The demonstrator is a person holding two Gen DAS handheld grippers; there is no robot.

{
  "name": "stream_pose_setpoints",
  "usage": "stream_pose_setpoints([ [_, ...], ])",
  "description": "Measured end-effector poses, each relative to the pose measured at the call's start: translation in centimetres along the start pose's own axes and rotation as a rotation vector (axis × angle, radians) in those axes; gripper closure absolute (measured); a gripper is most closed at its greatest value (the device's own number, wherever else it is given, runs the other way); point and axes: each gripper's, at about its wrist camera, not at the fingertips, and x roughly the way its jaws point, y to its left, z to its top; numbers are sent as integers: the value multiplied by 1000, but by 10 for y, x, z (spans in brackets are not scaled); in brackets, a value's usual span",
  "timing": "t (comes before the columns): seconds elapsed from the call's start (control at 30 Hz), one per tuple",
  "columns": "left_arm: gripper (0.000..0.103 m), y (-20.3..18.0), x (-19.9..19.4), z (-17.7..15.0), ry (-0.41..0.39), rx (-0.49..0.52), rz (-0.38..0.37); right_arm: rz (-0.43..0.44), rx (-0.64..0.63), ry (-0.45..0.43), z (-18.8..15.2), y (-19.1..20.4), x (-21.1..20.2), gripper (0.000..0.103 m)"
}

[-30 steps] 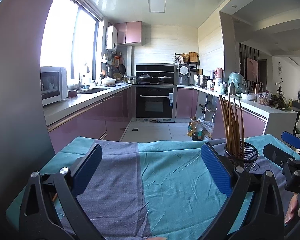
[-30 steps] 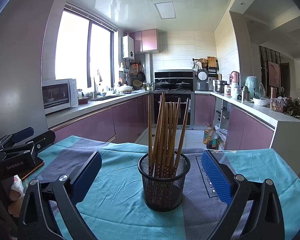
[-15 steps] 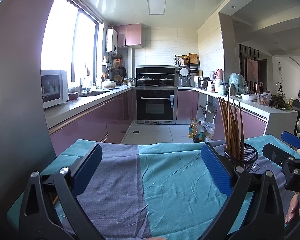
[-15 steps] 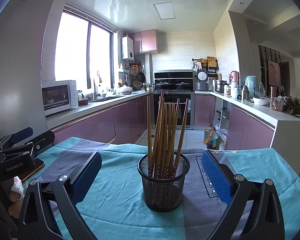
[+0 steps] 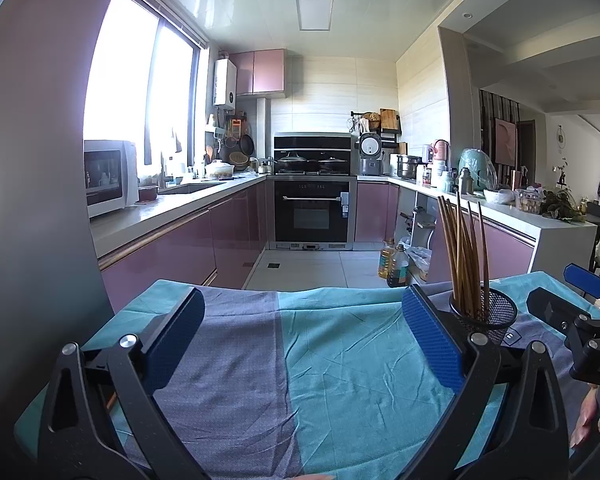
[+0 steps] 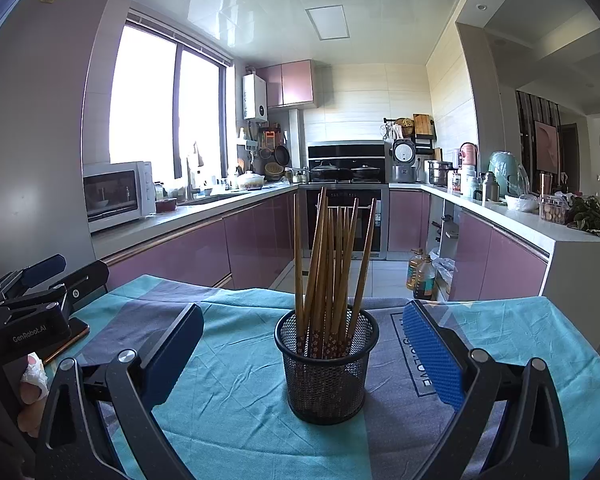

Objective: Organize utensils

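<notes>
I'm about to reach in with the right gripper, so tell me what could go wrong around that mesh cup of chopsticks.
1. The chopsticks stand tall and splayed in the light mesh cup; brushing them with the open right gripper could tip the cup.
2. The cup sits on a wrinkled tablecloth, so a nudge may slide it.
3. The left gripper hovers close on the left; crossing toward it risks a collision.

A U-shaped kitchen with glossy mauve cabinet fronts (image 6: 172,256) and pale stone worktops (image 6: 188,210) fills the view. At twelve o'clock stands a black built-in oven (image 5: 311,216) beneath a black hob. At ten o'clock a tall dark-framed window (image 6: 160,96) pours in daylight beside a white microwave (image 6: 118,194). Cream wall tiles (image 5: 328,96), pale floor tiles (image 5: 304,268) and a flat square ceiling light panel (image 6: 327,22) complete it.
</notes>
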Motion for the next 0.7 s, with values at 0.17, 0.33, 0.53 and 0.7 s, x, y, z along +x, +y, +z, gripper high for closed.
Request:
stream_pose_setpoints([
  [0.17,6,0,0,0,-1,1,1,-1,-1,2,0,0,0,6],
  [0.33,6,0,0,0,4,0,1,-1,-2,1,0,1,1,6],
  [0.53,6,0,0,0,4,-1,0,-4,3,0,1,1,1,6],
  [0.7,6,0,0,0,3,-1,1,-3,3,0,1,1,1,6],
])
